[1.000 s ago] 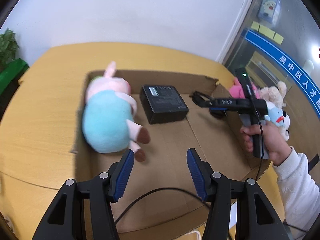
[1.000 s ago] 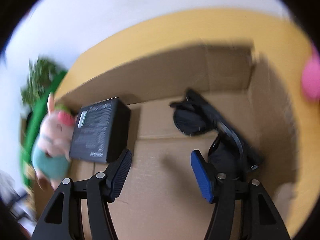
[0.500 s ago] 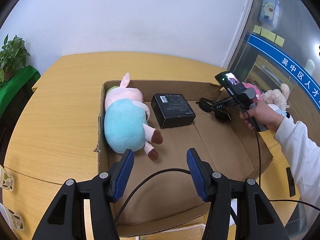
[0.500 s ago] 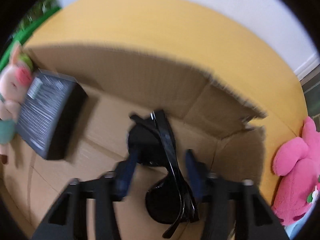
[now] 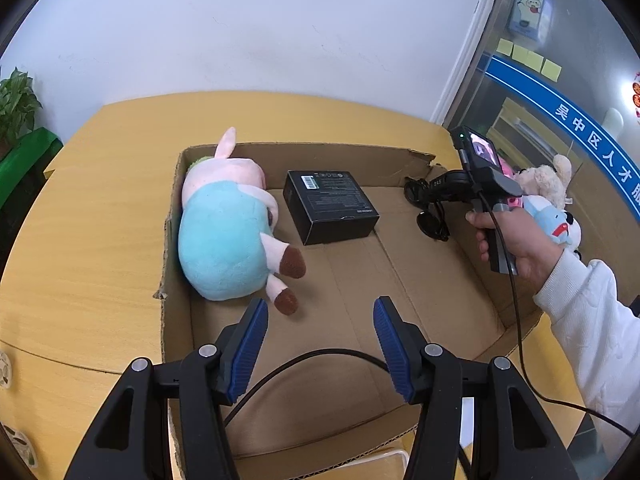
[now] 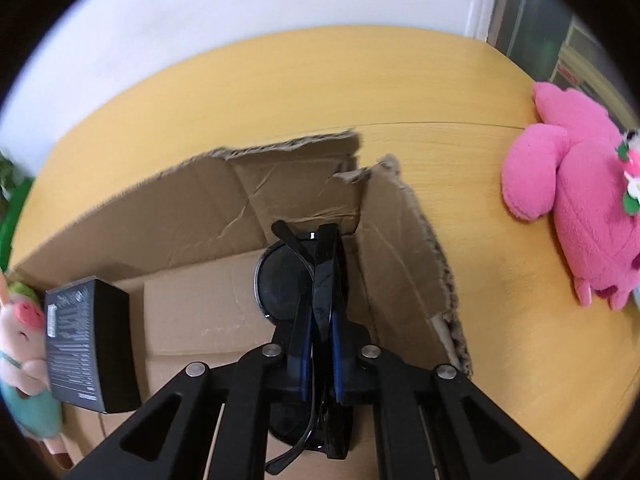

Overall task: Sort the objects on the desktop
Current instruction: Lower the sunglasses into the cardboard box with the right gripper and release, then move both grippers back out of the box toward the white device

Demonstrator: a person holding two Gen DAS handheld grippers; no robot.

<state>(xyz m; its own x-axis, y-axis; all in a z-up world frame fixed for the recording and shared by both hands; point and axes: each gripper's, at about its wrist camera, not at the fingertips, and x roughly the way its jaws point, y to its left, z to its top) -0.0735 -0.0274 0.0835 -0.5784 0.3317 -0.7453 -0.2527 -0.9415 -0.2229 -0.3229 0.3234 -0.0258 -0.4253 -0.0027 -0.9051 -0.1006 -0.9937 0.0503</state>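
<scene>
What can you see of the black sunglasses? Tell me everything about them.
The black sunglasses look like glossy plastic with dark lenses and are folded, arms crossed behind the front. They stand on edge, one lens pointing toward the far corner of the cardboard box, clamped between the blue pads of the right tongs, which are shut on them. Whether they rest on the box floor cannot be told.

we can't read the small print on the black box (image 5: 331, 205); the right wrist view crops the pig plush (image 6: 22, 354), and the sunglasses' (image 6: 316, 300) lower lens hides behind the jaws.
</scene>
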